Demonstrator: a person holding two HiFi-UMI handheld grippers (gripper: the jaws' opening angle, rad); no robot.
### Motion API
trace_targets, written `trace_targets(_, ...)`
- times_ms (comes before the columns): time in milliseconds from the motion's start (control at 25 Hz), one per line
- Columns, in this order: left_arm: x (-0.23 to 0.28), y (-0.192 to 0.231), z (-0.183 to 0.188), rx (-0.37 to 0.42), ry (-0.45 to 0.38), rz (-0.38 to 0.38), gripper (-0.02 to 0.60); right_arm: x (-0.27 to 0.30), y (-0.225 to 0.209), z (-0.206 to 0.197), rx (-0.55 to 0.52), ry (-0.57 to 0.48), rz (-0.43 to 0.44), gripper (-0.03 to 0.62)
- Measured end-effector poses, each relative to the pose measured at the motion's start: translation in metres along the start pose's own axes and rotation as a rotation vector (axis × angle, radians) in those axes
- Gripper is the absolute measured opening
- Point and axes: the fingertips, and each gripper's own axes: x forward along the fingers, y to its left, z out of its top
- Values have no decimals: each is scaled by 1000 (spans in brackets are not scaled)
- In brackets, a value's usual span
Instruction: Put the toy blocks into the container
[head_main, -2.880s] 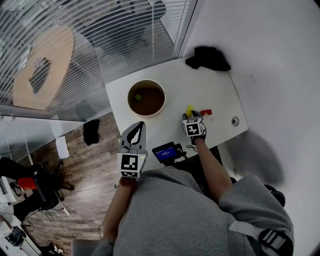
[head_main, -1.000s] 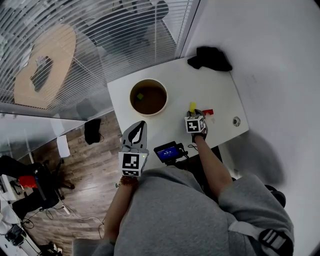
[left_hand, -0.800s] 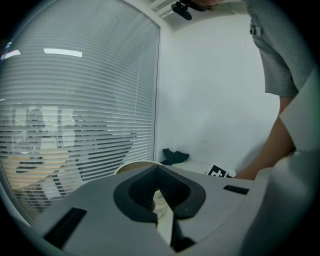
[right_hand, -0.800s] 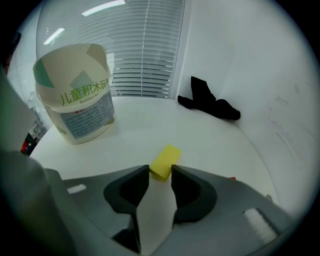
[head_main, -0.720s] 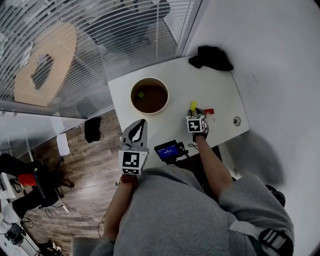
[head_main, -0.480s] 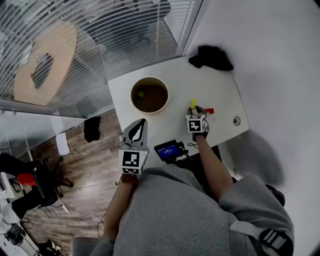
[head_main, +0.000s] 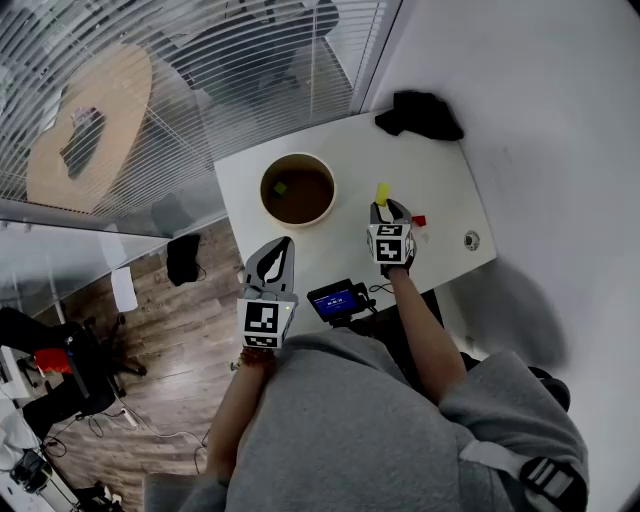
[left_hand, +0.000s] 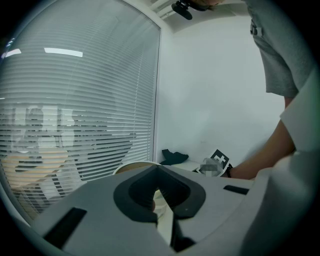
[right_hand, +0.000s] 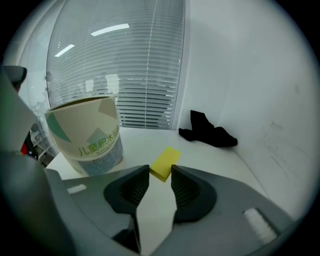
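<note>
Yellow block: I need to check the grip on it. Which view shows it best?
The right gripper view: the yellow block appears large and sharp, pinched between the jaws of the right gripper. The head view shows it only as a small yellow speck ahead of that gripper. The left gripper view does not show it.

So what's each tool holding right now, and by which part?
Right tool grips the yellow block by its near end, between the jaw tips. Left tool is shut on nothing.

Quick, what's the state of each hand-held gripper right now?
Left hand-held gripper: closed, empty.
Right hand-held gripper: closed on the yellow block.
</note>
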Motion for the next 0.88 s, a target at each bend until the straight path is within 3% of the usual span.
trace_targets(880,-2,2,-1,-5,0,6,8,-58,38,127,-63,-291,57,146)
